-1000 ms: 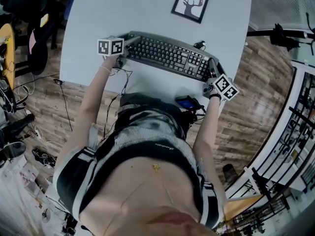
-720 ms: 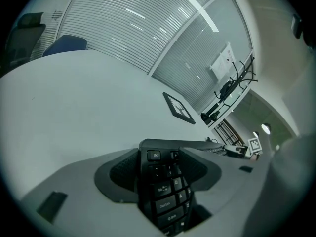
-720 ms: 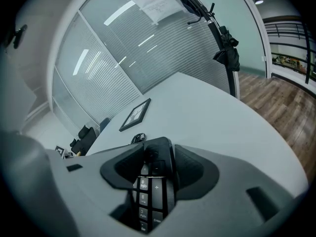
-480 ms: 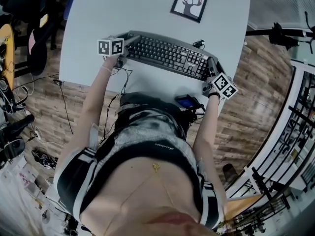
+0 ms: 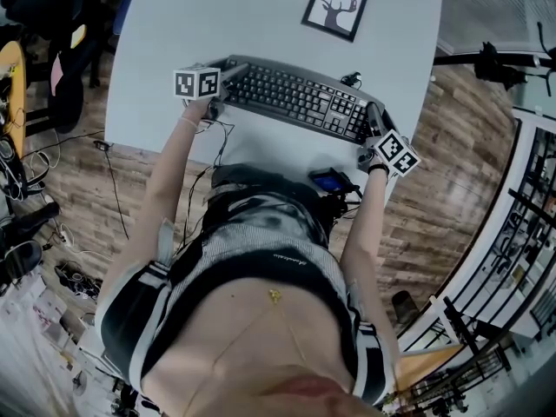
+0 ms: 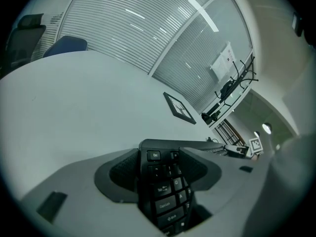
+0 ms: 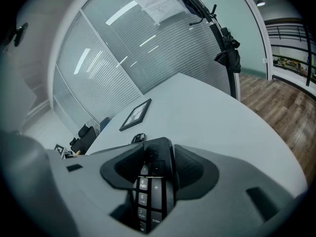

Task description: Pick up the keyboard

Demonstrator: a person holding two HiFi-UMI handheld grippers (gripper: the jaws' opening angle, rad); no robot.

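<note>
A black keyboard [image 5: 295,98] lies crosswise near the front edge of the white table [image 5: 217,16]. My left gripper [image 5: 228,81] holds its left end: in the left gripper view the Esc-key end [image 6: 163,191] fills the gap and both pads of the left gripper [image 6: 160,168] press on it. My right gripper [image 5: 373,115] is closed on the right end; in the right gripper view the number-pad end [image 7: 153,186] sits pinched in the right gripper [image 7: 154,168]. Whether the keyboard rests on the table or hangs just above it cannot be told.
A framed deer picture [image 5: 336,5] lies at the table's far side, also seen as a picture frame [image 6: 179,108] from the left gripper. The coiled cable [image 5: 352,80] sits behind the keyboard's right end. Wooden floor, chairs and cords surround the table.
</note>
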